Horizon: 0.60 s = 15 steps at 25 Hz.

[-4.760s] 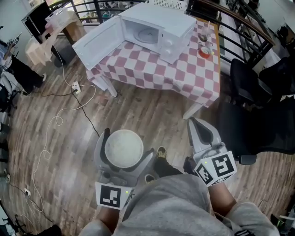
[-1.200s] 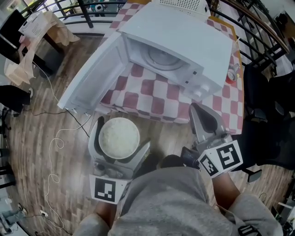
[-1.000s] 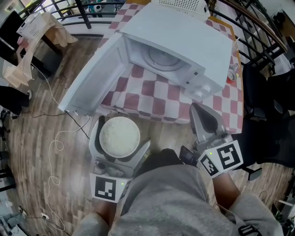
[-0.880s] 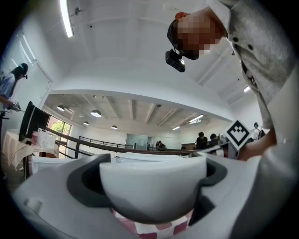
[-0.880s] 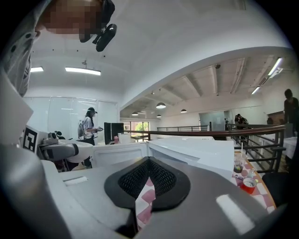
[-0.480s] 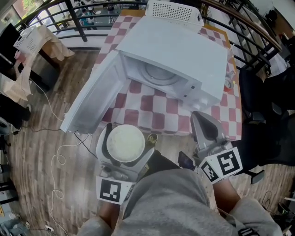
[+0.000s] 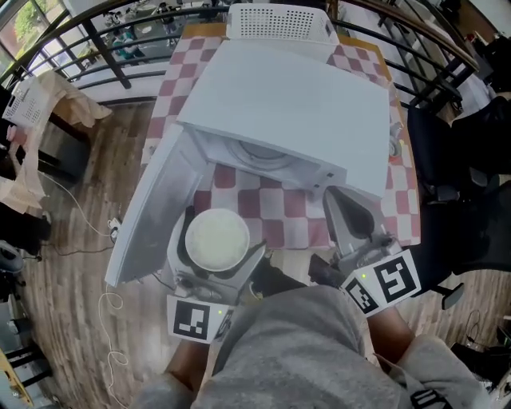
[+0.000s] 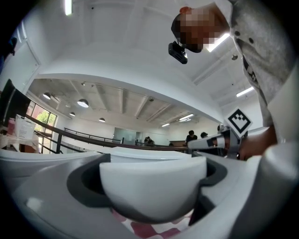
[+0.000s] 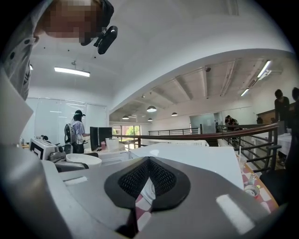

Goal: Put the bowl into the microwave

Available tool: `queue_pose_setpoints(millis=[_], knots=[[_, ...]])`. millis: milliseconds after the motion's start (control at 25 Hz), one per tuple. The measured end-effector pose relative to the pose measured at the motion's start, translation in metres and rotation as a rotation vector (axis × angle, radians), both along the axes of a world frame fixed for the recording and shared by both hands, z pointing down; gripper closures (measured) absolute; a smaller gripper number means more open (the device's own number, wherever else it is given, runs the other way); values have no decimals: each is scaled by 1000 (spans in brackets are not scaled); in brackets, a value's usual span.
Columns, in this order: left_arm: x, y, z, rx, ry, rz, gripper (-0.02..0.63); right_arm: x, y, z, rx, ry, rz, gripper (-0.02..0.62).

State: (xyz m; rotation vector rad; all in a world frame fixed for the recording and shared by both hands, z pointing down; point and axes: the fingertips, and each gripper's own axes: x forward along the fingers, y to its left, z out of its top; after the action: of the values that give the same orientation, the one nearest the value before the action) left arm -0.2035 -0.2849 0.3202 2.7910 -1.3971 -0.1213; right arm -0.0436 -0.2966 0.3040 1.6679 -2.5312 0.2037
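A white bowl [image 7: 215, 238] sits between the jaws of my left gripper [image 7: 220, 232], which is shut on its sides. In the left gripper view the bowl [image 8: 152, 186] fills the gap between the grey pads. It hangs over the table's front edge, just before the open cavity of the white microwave [image 7: 295, 104], right of its open door [image 7: 156, 212]. The glass turntable [image 7: 259, 153] shows partly under the microwave's top. My right gripper [image 7: 330, 196] is shut on nothing, at the microwave's front right corner; its jaws meet in the right gripper view [image 9: 142, 196].
The microwave stands on a table with a red and white checked cloth [image 7: 267, 206]. A white basket [image 7: 275, 20] lies behind it. Small jars [image 7: 394, 144] stand at the table's right side. A black chair [image 7: 463, 184] is to the right, and a railing [image 7: 96, 32] runs behind.
Both grippers and the bowl have come up close to the microwave. The bowl has moved from over the floor to the table edge in front of the open cavity.
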Motion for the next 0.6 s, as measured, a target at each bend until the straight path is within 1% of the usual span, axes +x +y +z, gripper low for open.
queue_pose_setpoints(millis=[80, 200, 360, 480, 600], knots=[[4, -19, 4, -7, -2, 13, 66, 1, -13, -1, -2, -7, 11, 598], [10, -41, 17, -36, -27, 44, 66, 1, -29, 2, -11, -16, 30, 598], [18, -63, 35, -101, -59, 87, 66, 5, -47, 0, -17, -35, 58, 598], [23, -80, 44, -102, -73, 97, 66, 6, -60, -6, -4, -43, 61, 598], [28, -91, 59, -125, -86, 115, 66, 6, -67, -8, 4, -60, 62, 598]])
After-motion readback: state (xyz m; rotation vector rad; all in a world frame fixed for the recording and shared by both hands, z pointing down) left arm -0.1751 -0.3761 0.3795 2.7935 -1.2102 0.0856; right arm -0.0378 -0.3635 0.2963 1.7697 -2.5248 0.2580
